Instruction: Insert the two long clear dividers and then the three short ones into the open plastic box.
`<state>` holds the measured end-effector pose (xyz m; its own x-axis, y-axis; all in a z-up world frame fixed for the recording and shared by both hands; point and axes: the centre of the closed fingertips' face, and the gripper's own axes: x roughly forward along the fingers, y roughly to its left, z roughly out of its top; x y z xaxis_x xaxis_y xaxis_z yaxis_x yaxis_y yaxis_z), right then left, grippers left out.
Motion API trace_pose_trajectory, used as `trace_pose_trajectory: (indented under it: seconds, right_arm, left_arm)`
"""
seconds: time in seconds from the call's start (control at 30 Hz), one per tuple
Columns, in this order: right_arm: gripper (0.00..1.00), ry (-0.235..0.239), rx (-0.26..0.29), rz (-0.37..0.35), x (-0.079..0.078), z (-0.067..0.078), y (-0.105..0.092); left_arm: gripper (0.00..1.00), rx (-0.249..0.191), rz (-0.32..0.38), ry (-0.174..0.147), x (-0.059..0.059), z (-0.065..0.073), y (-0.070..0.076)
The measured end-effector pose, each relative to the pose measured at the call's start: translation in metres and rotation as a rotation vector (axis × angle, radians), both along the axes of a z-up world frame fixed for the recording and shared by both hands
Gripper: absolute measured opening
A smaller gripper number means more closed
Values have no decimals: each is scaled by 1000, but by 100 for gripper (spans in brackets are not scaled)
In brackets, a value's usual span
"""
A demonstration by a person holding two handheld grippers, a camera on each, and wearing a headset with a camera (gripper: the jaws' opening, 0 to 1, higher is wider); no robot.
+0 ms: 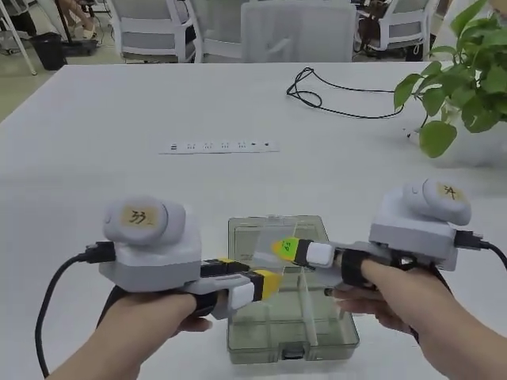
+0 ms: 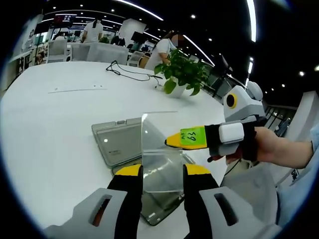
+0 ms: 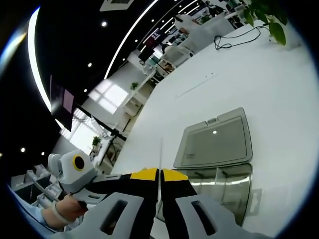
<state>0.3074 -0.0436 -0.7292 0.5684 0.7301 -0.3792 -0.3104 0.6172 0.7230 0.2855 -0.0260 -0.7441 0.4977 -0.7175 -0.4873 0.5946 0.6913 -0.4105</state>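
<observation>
A clear divider (image 1: 257,255) hangs over the open plastic box (image 1: 333,339), held from both sides. My left gripper (image 1: 265,283) comes in from the left, and in its own view the divider (image 2: 159,154) spans the gap between the jaws of the left gripper (image 2: 163,172), which press on its two side edges. My right gripper (image 1: 283,248) pinches the sheet's upper edge; it enters the left gripper view as the right gripper (image 2: 169,141). In the right gripper view the divider (image 3: 160,152) shows edge-on in the shut right gripper (image 3: 159,174). Clear dividers stand inside the box (image 3: 227,184).
The box's lid (image 1: 265,228) lies open flat behind it. Farther back on the white table are a white power strip (image 1: 218,146) and a looped black cable (image 1: 333,95). A potted plant (image 1: 463,87) stands at the right edge. Chairs line the far side.
</observation>
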Motion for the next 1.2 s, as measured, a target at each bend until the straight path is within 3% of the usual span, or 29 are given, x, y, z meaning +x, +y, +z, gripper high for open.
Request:
trace_pose_trajectory:
  seconds: [0.17,0.3,0.43,0.6,0.67,0.7,0.73,0.77,0.8,0.87,1.07,1.1,1.2]
  right_arm:
    - [2,8,-15,5,-1,0,0]
    - [2,13,-22,4,-2,0,-2]
    - [2,21,-27,7,-1,-1,-3]
    - [2,39,-42,17,-3,-4,-5]
    - [2,43,-44,21,-4,-4,-5]
    - [2,49,-49,24,-5,-5,-5]
    - [2,49,-50,27,-4,-6,-5]
    - [2,55,-54,31,-5,-6,-5]
    - [2,57,-56,33,-5,-7,-5]
    - [2,61,-59,37,-5,-7,-4]
    - [2,74,-77,56,-5,-7,-1]
    - [2,74,-82,60,-5,-7,-1]
    - [2,79,-105,75,-4,-7,-1]
  left_arm:
    - [30,2,0,-8,-1,-2,-1]
    - [33,8,-7,-35,-2,-1,-1]
    - [49,62,-37,-93,-5,-3,5]
    - [67,99,-73,-131,-11,-8,10]
    - [80,107,-119,-156,-16,-10,10]
    - [86,117,-125,-146,-19,-13,12]
    - [92,136,-139,-156,-21,-16,13]
    - [97,163,-152,-175,-22,-18,16]
    - [100,160,-151,-178,-23,-18,16]
    - [100,154,-161,-165,-28,-19,19]
    - [100,179,-144,-201,-36,-21,34]
    - [100,170,-139,-193,-40,-21,37]
    - [100,190,-107,-231,-41,-21,46]
